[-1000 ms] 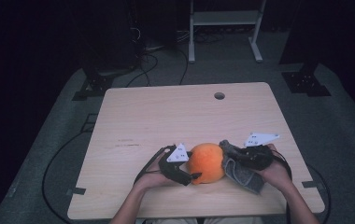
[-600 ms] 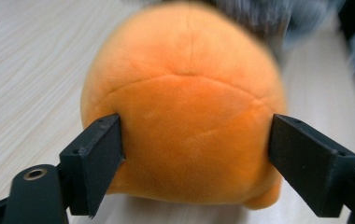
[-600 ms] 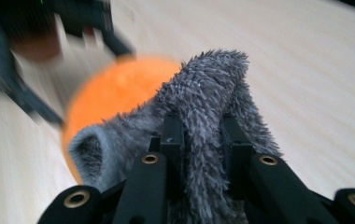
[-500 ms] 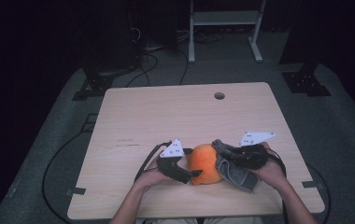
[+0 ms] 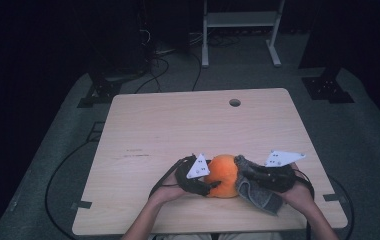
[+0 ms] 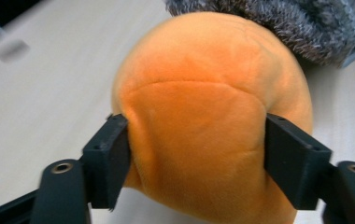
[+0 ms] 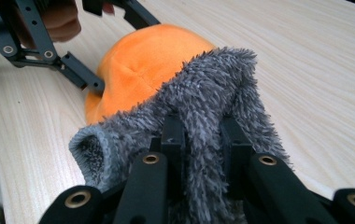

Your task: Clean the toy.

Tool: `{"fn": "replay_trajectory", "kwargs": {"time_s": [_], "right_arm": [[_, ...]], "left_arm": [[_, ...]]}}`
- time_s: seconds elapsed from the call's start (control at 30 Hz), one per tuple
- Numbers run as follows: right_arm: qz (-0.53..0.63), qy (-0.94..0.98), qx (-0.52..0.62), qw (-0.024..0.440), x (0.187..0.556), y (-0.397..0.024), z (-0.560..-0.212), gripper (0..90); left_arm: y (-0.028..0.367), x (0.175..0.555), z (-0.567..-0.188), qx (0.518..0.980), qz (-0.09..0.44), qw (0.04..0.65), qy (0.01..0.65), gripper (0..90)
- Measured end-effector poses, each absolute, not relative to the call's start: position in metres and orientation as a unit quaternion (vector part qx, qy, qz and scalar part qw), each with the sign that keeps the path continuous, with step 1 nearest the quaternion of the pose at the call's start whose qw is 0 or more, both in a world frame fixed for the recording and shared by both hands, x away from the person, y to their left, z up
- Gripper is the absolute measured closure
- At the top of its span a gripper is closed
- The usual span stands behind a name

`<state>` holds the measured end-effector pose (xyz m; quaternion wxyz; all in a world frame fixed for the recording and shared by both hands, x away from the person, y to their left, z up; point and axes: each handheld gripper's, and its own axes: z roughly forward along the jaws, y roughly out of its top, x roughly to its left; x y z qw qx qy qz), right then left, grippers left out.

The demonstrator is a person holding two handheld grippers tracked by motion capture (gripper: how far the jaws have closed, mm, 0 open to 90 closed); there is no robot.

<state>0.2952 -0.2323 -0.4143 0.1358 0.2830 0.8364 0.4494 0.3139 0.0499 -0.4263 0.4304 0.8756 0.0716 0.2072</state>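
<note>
A: Since the wooden surface [image 5: 168,130] is bare apart from this one cluster, everything's happening at the near edge, right in front of the person. Orange plush ball [image 5: 223,175] sits on it btwn the two grippers, w/ the grey fuzzy sock [image 5: 258,192] draped against its right side.

B: Left gripper [image 6: 196,154]?

A: Jaws have just been closing, ball between them. Left gripper view shows both pads pressing into the plush, dents either side, so it's pinching the ball around its middle.

B: And the right gripper [image 7: 202,140]?

A: Pressed together on a fold of the sock, fuzz bunched up btwn the jaws. The sock's open cuff hangs to the left in the right gripper view, not yet over the ball.

B: Risks?

A: Prob three. Ball's soft and round, so a squeeze that's off-centre could pop it out sideways. Sock is held by one fold only, so pulling it over could stretch the fabric w/o opening the cuff, or it slips free. And the left jaws sit where the sock needs to go, so they could snag it.
</note>
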Motion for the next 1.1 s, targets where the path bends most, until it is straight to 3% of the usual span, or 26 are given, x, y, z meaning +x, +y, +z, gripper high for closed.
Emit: {"fn": "replay_trajectory", "kwargs": {"time_s": [0.3, 0.4, 0.5, 0.57, 0.7, 0.93, 1.1], "right_arm": [[0.465, 0.83, 0.27, 0.149, 0.303, -0.221, -0.401, 74.5], [0.457, 0.839, 0.258, 0.146, 0.304, -0.208, -0.403, 74.7], [0.462, 0.841, 0.245, 0.138, 0.299, -0.199, -0.407, 74.8], [0.461, 0.842, 0.242, 0.14, 0.296, -0.198, -0.408, 74.7], [0.465, 0.836, 0.259, 0.135, 0.298, -0.211, -0.412, 74.5], [0.441, 0.828, 0.328, 0.117, 0.31, -0.247, -0.437, 74.5], [0.467, 0.819, 0.314, 0.112, 0.309, -0.244, -0.424, 74.5]], "left_arm": [[0.052, 0.315, -0.43, 0.88, 0.183, 0.436, 0.048, 21.7], [0.056, 0.323, -0.431, 0.871, 0.153, 0.456, 0.1, 8.6], [0.057, 0.332, -0.435, 0.872, 0.107, 0.453, 0.152, 2.2], [0.057, 0.335, -0.439, 0.874, 0.087, 0.45, 0.163, 2.1], [0.056, 0.329, -0.441, 0.873, 0.106, 0.453, 0.145, 8.5], [0.055, 0.328, -0.442, 0.873, 0.111, 0.453, 0.139, 8.6], [0.052, 0.327, -0.443, 0.876, 0.116, 0.451, 0.128, 7.5]]}}
